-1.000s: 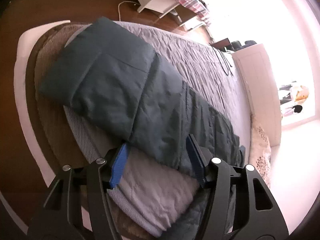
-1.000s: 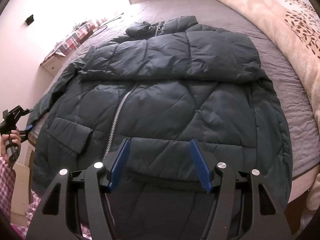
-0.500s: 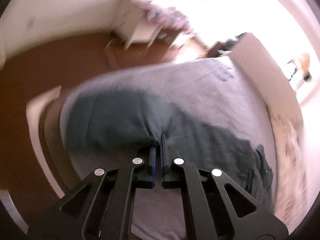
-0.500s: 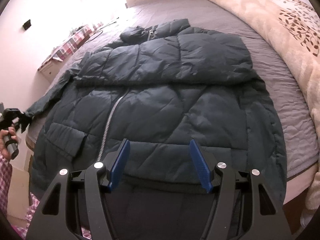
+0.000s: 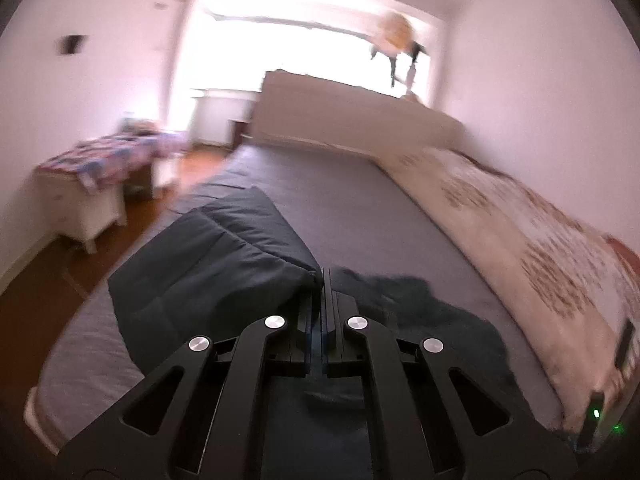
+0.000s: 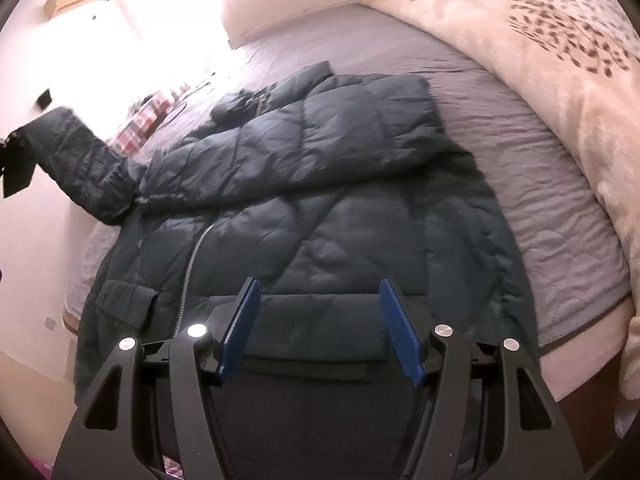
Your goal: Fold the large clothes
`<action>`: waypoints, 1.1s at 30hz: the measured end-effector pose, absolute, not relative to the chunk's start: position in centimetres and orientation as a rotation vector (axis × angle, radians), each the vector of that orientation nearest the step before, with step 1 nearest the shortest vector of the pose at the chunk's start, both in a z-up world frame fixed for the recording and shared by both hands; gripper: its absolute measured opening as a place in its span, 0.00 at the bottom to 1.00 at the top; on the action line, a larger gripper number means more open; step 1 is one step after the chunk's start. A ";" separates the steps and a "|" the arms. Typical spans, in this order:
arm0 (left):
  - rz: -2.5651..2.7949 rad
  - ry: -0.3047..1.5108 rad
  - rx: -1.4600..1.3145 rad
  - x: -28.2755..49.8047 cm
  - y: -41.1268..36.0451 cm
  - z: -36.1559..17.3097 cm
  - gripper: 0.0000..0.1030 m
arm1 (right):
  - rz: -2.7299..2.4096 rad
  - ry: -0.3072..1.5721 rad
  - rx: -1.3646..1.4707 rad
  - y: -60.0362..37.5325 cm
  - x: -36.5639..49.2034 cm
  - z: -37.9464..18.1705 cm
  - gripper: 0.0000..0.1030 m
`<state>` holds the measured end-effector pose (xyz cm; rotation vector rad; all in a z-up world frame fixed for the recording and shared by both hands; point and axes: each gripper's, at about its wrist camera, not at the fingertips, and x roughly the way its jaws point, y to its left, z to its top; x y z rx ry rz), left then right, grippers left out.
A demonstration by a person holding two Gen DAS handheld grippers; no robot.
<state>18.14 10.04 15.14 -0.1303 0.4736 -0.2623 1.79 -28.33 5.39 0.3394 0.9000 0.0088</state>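
A dark blue quilted jacket (image 6: 320, 208) lies front up on the grey bed (image 6: 540, 152), zipper (image 6: 188, 272) down its middle. My left gripper (image 5: 322, 280) is shut on the jacket's sleeve (image 5: 224, 256) and holds it lifted off the bed. In the right wrist view that sleeve (image 6: 84, 160) rises to the left gripper (image 6: 16, 160) at the far left. My right gripper (image 6: 320, 320) is open and empty, hovering over the jacket's hem.
A cream patterned duvet (image 6: 560, 40) lies along the bed's right side. A white dresser with a plaid cloth (image 5: 92, 184) stands left of the bed on the wooden floor (image 5: 48, 280). A white headboard (image 5: 340, 124) is at the far end.
My left gripper closed on the sleeve and lifted it up off the bed's edge, swinging its view toward the room. My right gripper stayed open over the hem.
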 end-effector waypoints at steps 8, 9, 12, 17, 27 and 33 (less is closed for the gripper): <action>-0.485 0.733 -0.021 19.2 -3.3 6.7 0.02 | -0.025 0.873 0.405 -31.7 0.4 4.9 0.60; -0.494 0.778 -0.005 19.5 -4.4 4.8 0.02 | -0.028 0.871 0.409 -32.1 0.3 4.8 0.60; -0.489 0.861 0.031 18.9 -7.0 1.4 0.02 | -0.033 0.868 0.418 -32.9 0.0 4.7 0.60; -0.480 0.984 0.041 19.1 -8.7 -2.5 0.25 | -0.037 0.878 0.431 -33.7 0.1 4.1 0.60; -0.521 0.998 -0.044 14.0 -6.5 -2.0 0.73 | 0.015 0.890 0.387 -31.3 1.6 4.9 0.60; -0.366 0.952 -0.065 10.3 0.2 -0.9 0.74 | 0.135 0.874 0.274 -25.6 4.9 7.2 0.65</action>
